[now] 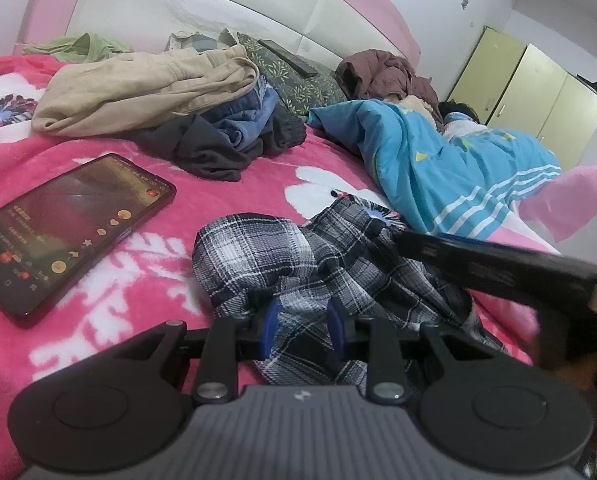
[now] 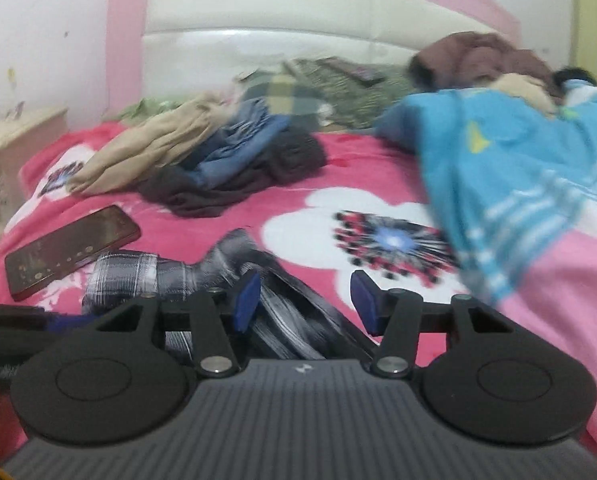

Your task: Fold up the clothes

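The left tool (image 1: 303,328) pinches the woven plaid shirt (image 1: 298,248), bunched on the fleecy pink floral blanket (image 1: 226,188). The right tool (image 2: 304,300) gapes over that shirt's blurred folds, gripping nothing. A glossy flat phone (image 1: 66,228) lies just left.

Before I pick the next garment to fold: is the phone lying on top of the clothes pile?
No, the phone lies flat on the pink blanket, apart from the clothes pile.

Soft, even indoor light, hardly any shadows. Left wrist view is sharp; right wrist view is motion-smeared, worst around 3 o'clock. Fisheye bends the edges.
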`<state>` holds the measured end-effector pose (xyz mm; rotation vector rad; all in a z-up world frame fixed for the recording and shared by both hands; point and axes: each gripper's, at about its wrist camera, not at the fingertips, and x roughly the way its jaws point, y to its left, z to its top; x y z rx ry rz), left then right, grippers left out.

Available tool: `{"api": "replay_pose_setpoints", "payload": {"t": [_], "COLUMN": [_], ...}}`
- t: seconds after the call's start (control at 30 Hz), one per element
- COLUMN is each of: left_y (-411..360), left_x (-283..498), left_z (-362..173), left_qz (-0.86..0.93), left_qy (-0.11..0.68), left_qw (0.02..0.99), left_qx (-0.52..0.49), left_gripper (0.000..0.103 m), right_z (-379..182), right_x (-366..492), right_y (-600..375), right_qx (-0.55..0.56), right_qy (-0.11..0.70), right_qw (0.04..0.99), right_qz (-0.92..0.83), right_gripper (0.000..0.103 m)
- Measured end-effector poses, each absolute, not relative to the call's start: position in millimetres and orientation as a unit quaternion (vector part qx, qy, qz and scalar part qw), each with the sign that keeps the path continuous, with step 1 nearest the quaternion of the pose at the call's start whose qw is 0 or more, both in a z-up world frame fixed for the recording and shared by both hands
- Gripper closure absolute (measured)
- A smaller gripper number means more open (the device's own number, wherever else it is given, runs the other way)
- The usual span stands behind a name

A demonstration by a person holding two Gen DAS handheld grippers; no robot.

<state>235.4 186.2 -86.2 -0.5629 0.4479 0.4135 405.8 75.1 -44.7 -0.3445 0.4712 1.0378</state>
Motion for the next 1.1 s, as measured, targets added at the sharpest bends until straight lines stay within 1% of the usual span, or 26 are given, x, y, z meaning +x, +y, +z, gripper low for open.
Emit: {"api": "replay_pose_setpoints", "payload": {"t": [0.03, 0.07, 0.1, 0.13, 0.2, 0.3, 0.4, 0.63, 0.73, 0.83, 0.9, 1.0, 1.1], "left_y": [186, 186, 187, 187, 187, 187, 186, 189, 193, 197, 198, 198, 198], "left_x": [236, 236, 236, 236, 236, 235, 233, 229, 235, 239, 240, 239, 239], "left_z": [-87, -87, -88, -88, -88, -88, -86, -77, -77, -81, -84, -84, -84], "left_qz": [0.200, 0.200, 0.199, 0.199, 0.198, 0.199, 0.205, 0.211, 0.208, 0.207, 0.206, 0.206, 0.206], "left_qy": [0.219, 0.221, 0.222, 0.222, 0.223, 0.224, 0.219, 0.188, 0.191, 0.202, 0.207, 0.209, 0.210], "left_qw": [0.915, 0.915, 0.914, 0.914, 0.914, 0.913, 0.914, 0.919, 0.919, 0.914, 0.912, 0.912, 0.912], "left_qx": [-0.273, -0.273, -0.275, -0.276, -0.276, -0.277, -0.273, -0.273, -0.274, -0.285, -0.289, -0.287, -0.287], "left_gripper": [0.074, 0.074, 0.074, 0.074, 0.074, 0.075, 0.077, 0.077, 0.077, 0.077, 0.078, 0.078, 0.078], "right_z": [-47, -48, -51, -54, -56, -59, -62, -78, -81, -81, -78, -71, -53], "right_x": [408, 409, 409, 410, 413, 417, 421, 431, 435, 441, 448, 457, 455], "right_y": [84, 90, 95, 100, 101, 100, 101, 106, 104, 103, 99, 89, 72], "right_qx": [-0.166, -0.170, -0.174, -0.180, -0.176, -0.163, -0.152, -0.140, -0.125, -0.108, -0.083, -0.042, -0.029], "right_qy": [0.228, 0.233, 0.240, 0.247, 0.250, 0.253, 0.254, 0.260, 0.267, 0.278, 0.290, 0.304, 0.293], "right_qw": [0.820, 0.813, 0.808, 0.803, 0.800, 0.798, 0.794, 0.793, 0.794, 0.801, 0.811, 0.828, 0.854], "right_qz": [0.498, 0.506, 0.509, 0.512, 0.516, 0.522, 0.531, 0.533, 0.531, 0.519, 0.502, 0.470, 0.429], "right_gripper": [0.056, 0.060, 0.065, 0.077, 0.087, 0.090, 0.090, 0.090, 0.089, 0.083, 0.067, 0.060, 0.058]}}
